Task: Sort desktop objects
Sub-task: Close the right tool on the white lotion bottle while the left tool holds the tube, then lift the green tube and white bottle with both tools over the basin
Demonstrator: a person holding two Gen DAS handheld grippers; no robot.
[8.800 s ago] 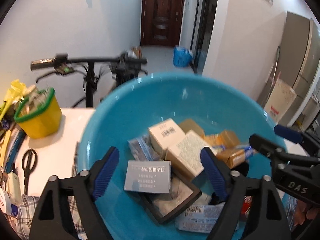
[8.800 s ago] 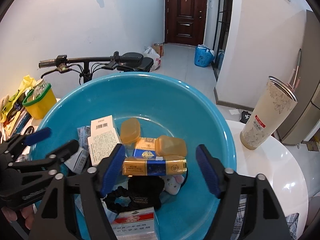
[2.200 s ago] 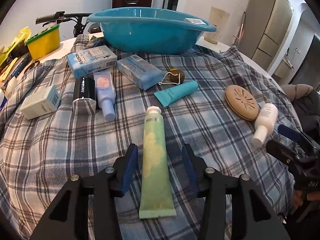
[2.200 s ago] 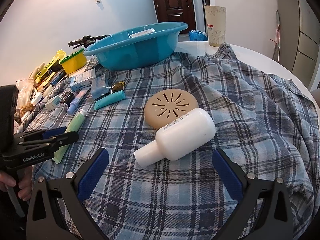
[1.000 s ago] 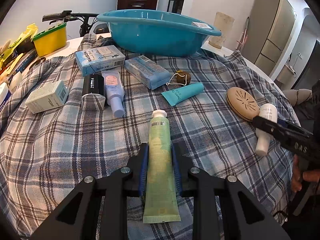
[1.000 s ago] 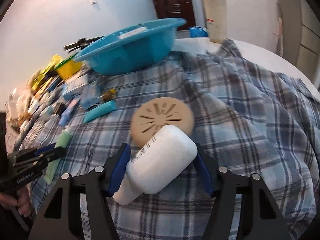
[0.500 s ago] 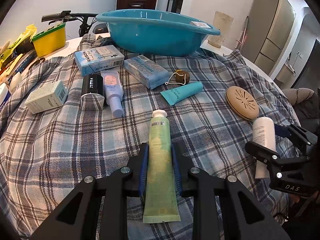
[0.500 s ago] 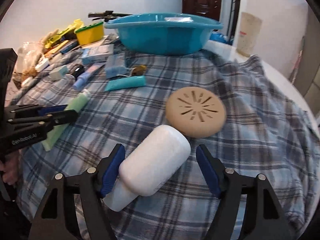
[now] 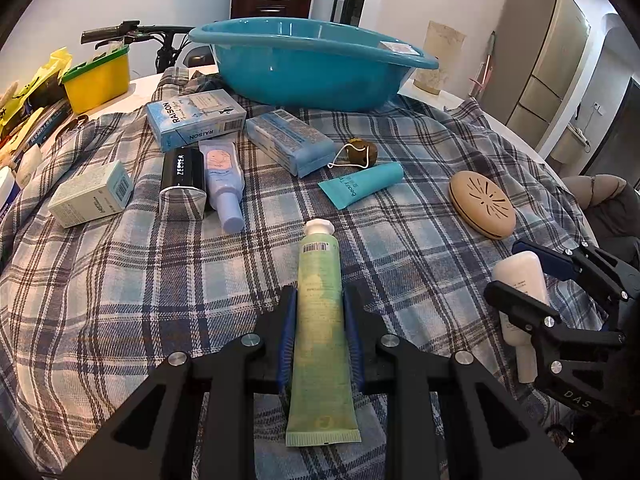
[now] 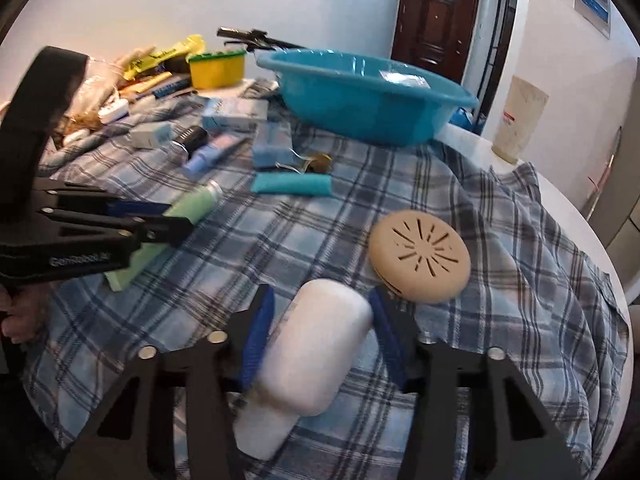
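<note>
Nearest, the green tube (image 9: 322, 320) is clamped between the blue pads of the left gripper (image 9: 320, 320), flat on the plaid cloth (image 9: 120, 280). Beside it, the jaws of the right gripper (image 10: 316, 340) are closing around the white bottle (image 10: 316, 344), which lies between them. A pick-up step is judged in hand. Farther off, the teal basin (image 9: 312, 68) is seen; next, both items would likely need lifting clear of the beige disc (image 10: 420, 256).

- Left gripper (image 9: 320, 320) points steeply downward, its fingers (image 9: 287, 328) clamped on the green tube (image 9: 320, 320).
- Right gripper (image 10: 320, 336) angles down, jaws closing around the white bottle (image 10: 316, 344).
</note>
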